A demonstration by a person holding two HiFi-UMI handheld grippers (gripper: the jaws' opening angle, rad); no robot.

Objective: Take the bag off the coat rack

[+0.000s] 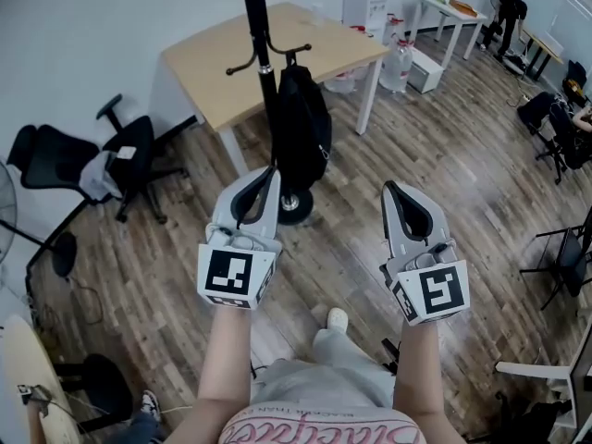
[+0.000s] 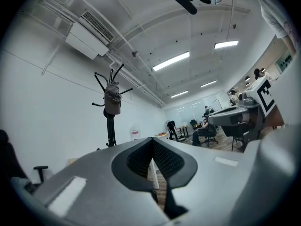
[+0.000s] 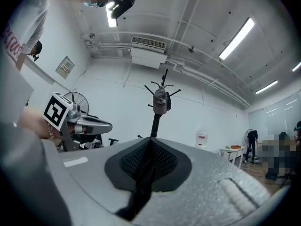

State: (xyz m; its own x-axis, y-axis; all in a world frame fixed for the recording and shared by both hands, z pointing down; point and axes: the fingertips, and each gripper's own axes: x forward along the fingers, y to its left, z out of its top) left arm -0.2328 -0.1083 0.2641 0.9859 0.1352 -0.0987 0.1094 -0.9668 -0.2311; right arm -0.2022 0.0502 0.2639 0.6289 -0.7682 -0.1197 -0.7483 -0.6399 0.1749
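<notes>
Your head camera looks steeply down from above, close to the coat rack [image 1: 264, 72]. The cameras on your left tongs [image 1: 266, 176] and right tongs [image 1: 390, 191] look slightly upward along their jaws at that rack. All three views share it.

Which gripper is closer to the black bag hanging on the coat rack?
Left. In the head view the left gripper has its tips at the lower edge of the bag; the right gripper sits well off to its right. Neither touches it.
</notes>
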